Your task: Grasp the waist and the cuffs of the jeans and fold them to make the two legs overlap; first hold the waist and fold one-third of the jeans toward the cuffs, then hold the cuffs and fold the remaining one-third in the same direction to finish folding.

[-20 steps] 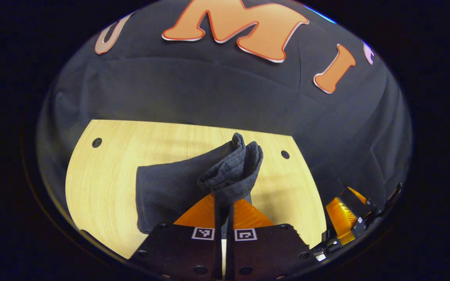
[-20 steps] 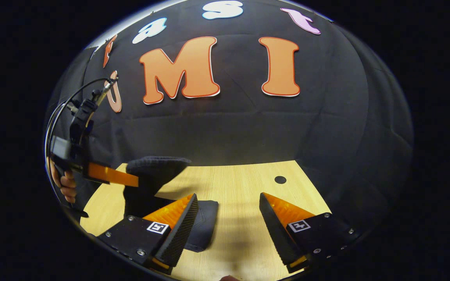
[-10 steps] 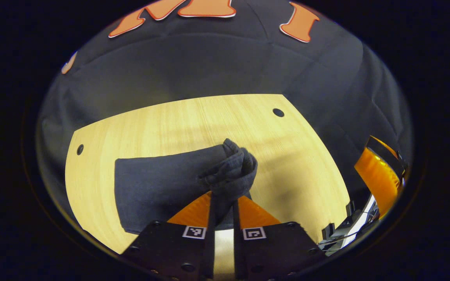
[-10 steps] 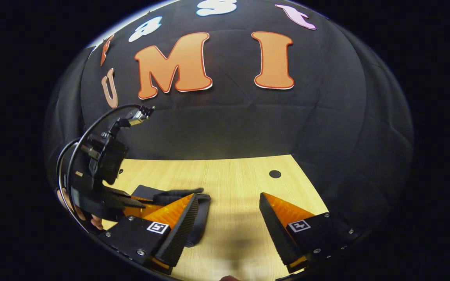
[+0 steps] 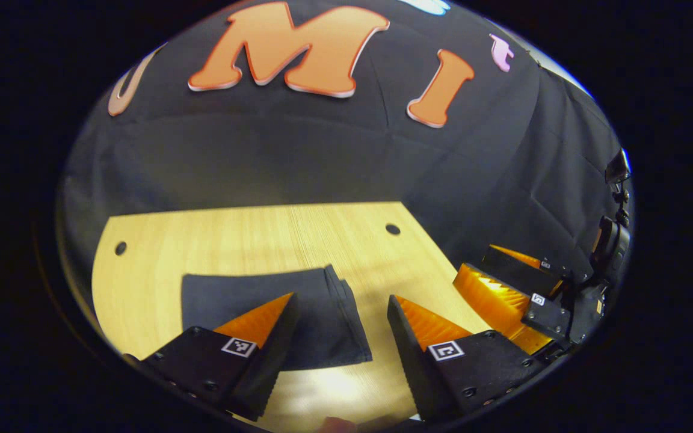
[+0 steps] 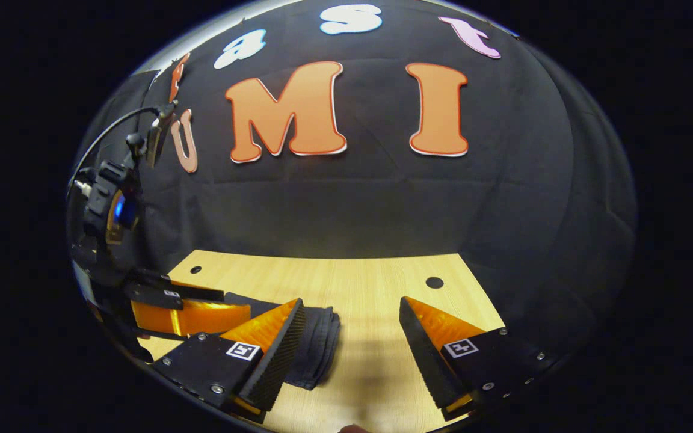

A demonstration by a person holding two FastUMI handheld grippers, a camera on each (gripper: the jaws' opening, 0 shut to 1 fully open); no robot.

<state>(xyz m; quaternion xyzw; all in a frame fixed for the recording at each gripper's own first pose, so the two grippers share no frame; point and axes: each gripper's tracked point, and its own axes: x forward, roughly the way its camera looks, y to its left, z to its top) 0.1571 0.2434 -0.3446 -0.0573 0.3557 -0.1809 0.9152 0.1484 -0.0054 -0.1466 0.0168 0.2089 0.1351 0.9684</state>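
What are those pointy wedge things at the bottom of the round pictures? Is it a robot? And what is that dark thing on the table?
It is no robot. A person holds two pinching tools, one in each hand, and each carries a camera looking along its own two fingers. The wedges are those fingers. The left gripper is open, and so is the right gripper; neither holds anything. The dark thing is a pair of folded jeans, lying flat on the wooden table.
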